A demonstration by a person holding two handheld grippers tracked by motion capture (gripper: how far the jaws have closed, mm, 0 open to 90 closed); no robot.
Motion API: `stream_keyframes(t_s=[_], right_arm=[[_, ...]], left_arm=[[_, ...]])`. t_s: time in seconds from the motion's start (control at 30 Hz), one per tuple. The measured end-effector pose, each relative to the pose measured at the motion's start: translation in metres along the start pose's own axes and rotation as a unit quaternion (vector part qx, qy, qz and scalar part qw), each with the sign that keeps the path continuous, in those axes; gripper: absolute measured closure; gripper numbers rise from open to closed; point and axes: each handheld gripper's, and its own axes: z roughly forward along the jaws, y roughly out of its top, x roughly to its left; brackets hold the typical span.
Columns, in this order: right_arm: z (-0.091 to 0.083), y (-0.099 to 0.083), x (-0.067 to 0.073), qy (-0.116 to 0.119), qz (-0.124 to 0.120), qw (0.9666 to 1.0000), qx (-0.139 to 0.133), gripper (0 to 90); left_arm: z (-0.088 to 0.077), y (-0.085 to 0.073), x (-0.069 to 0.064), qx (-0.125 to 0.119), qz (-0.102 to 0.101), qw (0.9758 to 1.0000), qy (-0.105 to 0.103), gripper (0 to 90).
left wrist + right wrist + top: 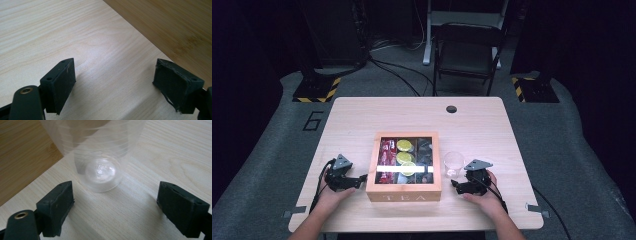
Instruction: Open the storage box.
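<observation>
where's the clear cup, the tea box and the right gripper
clear cup (453, 163), high view, on its side wall
tea box (403, 197), high view, on its front wall by the lettering
right gripper (115, 202), right gripper view, midway between its open fingertips

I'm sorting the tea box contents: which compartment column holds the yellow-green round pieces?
The middle column of the tea box; the left column holds red packets and the right column dark ones.
</observation>
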Motion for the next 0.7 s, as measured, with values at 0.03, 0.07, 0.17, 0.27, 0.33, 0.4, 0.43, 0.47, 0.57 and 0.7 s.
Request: stream_keyframes(t_s=[0.03, 0.07, 0.17, 0.27, 0.33, 0.4, 0.43, 0.47, 0.57, 0.7], right_arm=[[0.0, 0.0, 0.0, 0.0, 0.0, 1.0, 0.0, 13.3], [0.0001, -0.0001, 0.0, 0.0, 0.0, 1.0, -0.001, 13.3], [0.0, 0.0, 0.0001, 0.0, 0.0, 1.0, 0.001, 13.3], [-0.0002, 0.0, 0.0003, -0.001, 0.0, 1.0, 0.003, 12.6], [0.0001, 0.0, 0.0008, -0.004, 0.004, 1.0, 0.001, 12.5], [0.0, 0.0001, 0.0008, -0.004, 0.004, 1.0, 0.001, 12.5], [0.0, 0.0001, 0.0008, -0.004, 0.004, 1.0, 0.002, 12.5], [0.0, 0.0001, 0.0008, -0.004, 0.004, 1.0, 0.001, 12.5], [0.0, 0.0, 0.0008, -0.004, 0.004, 1.0, 0.001, 12.5], [-0.0002, 0.0, 0.0006, -0.003, 0.003, 1.0, 0.002, 12.5]], left_arm=[[0.0, 0.0, 0.0, 0.0, 0.0, 1.0, 0.0, 16.9], [0.0002, 0.0, -0.0002, -0.001, -0.001, 1.0, 0.0, 16.9], [0.0003, 0.0001, -0.0002, 0.0, -0.002, 1.0, 0.0, 16.7], [0.0005, 0.0, -0.0005, -0.001, -0.002, 1.0, 0.002, 16.6], [0.0011, 0.0002, -0.0013, -0.003, -0.006, 1.0, 0.006, 16.4], [0.0011, 0.0003, -0.0015, -0.002, -0.006, 1.0, 0.006, 16.4], [0.0011, 0.0003, -0.0014, -0.002, -0.006, 1.0, 0.006, 16.4], [0.0011, 0.0003, -0.0014, -0.002, -0.006, 1.0, 0.006, 16.3], [0.0011, 0.0003, -0.0014, -0.003, -0.006, 1.0, 0.006, 16.4], [0.0009, 0.0003, -0.0019, 0.0, -0.008, 1.0, 0.005, 16.3]])
